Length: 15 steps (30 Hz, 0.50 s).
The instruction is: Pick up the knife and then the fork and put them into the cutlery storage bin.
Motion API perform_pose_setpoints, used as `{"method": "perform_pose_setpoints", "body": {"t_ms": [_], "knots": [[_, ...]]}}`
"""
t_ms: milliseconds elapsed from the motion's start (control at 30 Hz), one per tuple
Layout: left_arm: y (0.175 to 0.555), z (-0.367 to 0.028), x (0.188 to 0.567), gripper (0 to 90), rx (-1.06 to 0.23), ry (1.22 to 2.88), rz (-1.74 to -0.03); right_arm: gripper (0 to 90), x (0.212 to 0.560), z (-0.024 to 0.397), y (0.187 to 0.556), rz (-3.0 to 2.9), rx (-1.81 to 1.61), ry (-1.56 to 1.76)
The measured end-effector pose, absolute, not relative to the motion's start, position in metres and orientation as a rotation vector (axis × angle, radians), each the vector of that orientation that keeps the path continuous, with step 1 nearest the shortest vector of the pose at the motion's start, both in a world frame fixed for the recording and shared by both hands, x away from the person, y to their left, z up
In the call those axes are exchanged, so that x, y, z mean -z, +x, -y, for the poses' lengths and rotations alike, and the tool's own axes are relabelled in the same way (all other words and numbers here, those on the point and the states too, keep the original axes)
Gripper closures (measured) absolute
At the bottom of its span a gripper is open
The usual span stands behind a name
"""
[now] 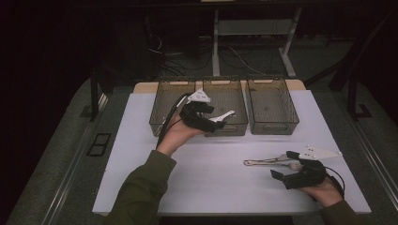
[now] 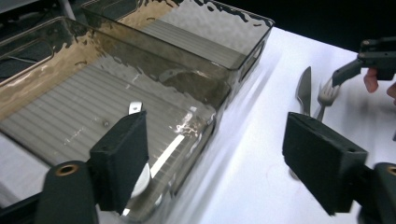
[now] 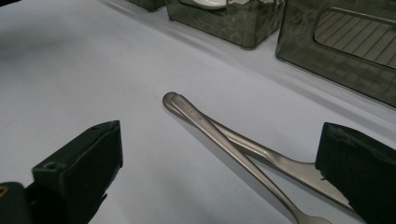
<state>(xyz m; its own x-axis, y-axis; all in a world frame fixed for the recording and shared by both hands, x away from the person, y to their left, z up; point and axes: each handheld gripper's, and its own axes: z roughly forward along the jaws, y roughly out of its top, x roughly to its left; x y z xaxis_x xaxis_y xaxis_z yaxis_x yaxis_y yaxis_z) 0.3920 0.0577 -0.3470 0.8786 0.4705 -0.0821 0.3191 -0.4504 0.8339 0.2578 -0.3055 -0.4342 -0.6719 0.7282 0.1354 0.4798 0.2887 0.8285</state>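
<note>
A white spoon [image 2: 169,150] lies on the ribbed floor of the middle smoky bin [image 1: 225,127]. My left gripper [image 1: 217,118] hovers at that bin's front wall, jaws open, one jaw over the bin and one outside it, with nothing pressed between them [image 2: 219,158]. A steel fork [image 3: 243,161] and knife [image 3: 289,163] lie crossed on the white table [image 1: 211,183], handles toward the left [image 1: 263,162]. My right gripper [image 1: 285,165] rests by their heads at the front right, open and not touching them [image 3: 219,186].
Three translucent dark bins stand in a row at the back: left bin [image 1: 162,123], middle one, and right bin [image 1: 274,127]. The table's near edge runs just in front of the right hand. A desk frame and cables lie on the floor beyond.
</note>
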Motion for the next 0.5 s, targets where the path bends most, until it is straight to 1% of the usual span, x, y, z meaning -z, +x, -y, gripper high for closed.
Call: {"method": "perform_pose_setpoints", "body": {"t_ms": [500], "knots": [[0.342, -0.091, 0.366, 7.5, -0.228, 2.018, -0.541, 0.7, 0.434, 0.307, 0.258, -2.288, -1.328, 1.118]]}}
